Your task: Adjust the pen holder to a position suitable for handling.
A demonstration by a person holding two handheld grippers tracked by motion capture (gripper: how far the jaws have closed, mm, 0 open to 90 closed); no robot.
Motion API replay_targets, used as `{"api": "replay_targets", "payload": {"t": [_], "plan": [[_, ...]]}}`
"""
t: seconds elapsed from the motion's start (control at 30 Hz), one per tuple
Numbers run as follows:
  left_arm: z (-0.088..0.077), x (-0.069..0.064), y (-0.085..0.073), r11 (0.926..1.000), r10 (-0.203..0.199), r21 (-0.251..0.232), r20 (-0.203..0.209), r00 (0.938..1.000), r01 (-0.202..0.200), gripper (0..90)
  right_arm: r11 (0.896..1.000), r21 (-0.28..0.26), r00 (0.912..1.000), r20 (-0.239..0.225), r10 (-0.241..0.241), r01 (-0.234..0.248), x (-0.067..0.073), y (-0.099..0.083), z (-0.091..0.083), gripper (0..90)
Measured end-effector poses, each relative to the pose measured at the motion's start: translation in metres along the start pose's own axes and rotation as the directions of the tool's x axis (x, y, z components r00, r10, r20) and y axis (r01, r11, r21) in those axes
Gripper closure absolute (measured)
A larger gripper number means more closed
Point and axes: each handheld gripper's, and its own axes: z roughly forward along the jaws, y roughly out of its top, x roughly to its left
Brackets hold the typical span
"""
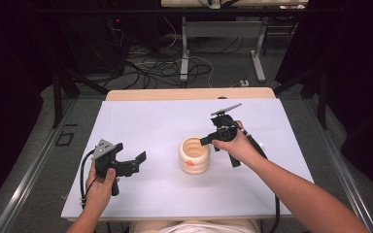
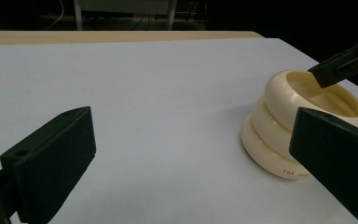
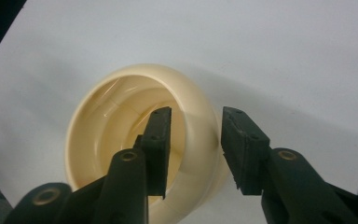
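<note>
Nearest the camera in the high view, a pale shirt (image 1: 194,226) shows at the bottom edge, with two forearms reaching up from it over the white table (image 1: 141,121).

On the person's left, the left hand (image 1: 100,187) holds the left gripper (image 1: 137,162) low over the sheet, well apart from anything else. Its jaws stand wide apart with nothing between them; the left gripper view looks out between the two black pads at bare table, with the cream pot (image 2: 298,130) off to one side (small red lettering sits near its base, too small to read).

Farther in, about the middle of the table, stands the cream pot (image 1: 194,155), a ribbed, ring-stacked vessel, upright and open at the top. A small orange spot (image 1: 189,163) shows on its near side; what it is cannot be made out.

Just beyond and to the right, the right hand (image 1: 235,145) tilts the right gripper (image 3: 196,140) down onto the pot's rim. One jaw hangs inside the mouth, the other outside the wall, so the rim lies between them. A gap shows on both sides of the wall, so the pads sit parted around the rim rather than pressing it.

Behind the sheet runs a wooden edge (image 1: 189,93), then a dark floor with cables (image 1: 170,65) and metal legs.
</note>
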Motion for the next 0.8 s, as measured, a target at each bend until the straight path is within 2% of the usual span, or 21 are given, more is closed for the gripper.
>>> {"api": "replay_targets", "payload": {"t": [0.17,0.27,0.3,0.43,0.47,0.53,0.57,0.63,0.8], "plan": [[0.000,0.000,0.000,1.0000,0.000,0.002,0.000,1.0000,0.000,0.3,1.000,-0.012,0.9996,-0.019,-0.021,0.021,0.000,0.000,-0.005,55.1],[0.000,0.000,0.000,1.0000,-0.002,0.000,-0.002,1.0000,0.002,0.3,0.998,-0.024,0.9980,-0.022,-0.059,0.059,0.000,0.000,-0.005,47.9],[0.000,0.000,0.000,1.0000,-0.002,0.000,-0.002,1.0000,0.002,0.3,0.997,-0.013,0.9973,-0.016,-0.072,0.072,0.001,0.000,-0.006,45.8],[0.000,0.000,0.000,1.0000,-0.003,0.001,-0.002,1.0000,0.003,0.3,0.990,-0.031,0.9905,0.004,-0.137,0.137,0.001,0.000,-0.009,37.0],[0.000,0.000,0.000,1.0000,-0.004,0.000,-0.002,1.0000,0.004,0.3,0.986,-0.051,0.9875,0.006,-0.157,0.158,0.001,-0.001,-0.009,34.3],[0.000,0.000,0.000,1.0000,-0.003,0.001,-0.002,1.0000,0.003,0.3,0.979,-0.042,0.9799,0.030,-0.197,0.198,0.000,0.000,-0.012,33.4],[0.000,0.000,0.000,1.0000,-0.003,0.001,-0.002,1.0000,0.003,0.3,0.978,-0.059,0.9793,0.017,-0.202,0.202,0.000,0.000,-0.012,33.0],[0.000,0.000,0.000,1.0000,-0.004,0.001,-0.002,1.0000,0.004,0.3,0.973,-0.056,0.9739,0.034,-0.224,0.226,-0.001,0.001,-0.015,26.9],[0.000,0.000,0.000,1.0000,-0.002,0.002,-0.005,1.0000,0.002,0.3,0.966,-0.050,0.9673,0.043,-0.250,0.252,-0.003,0.001,-0.020,26.2]]}}
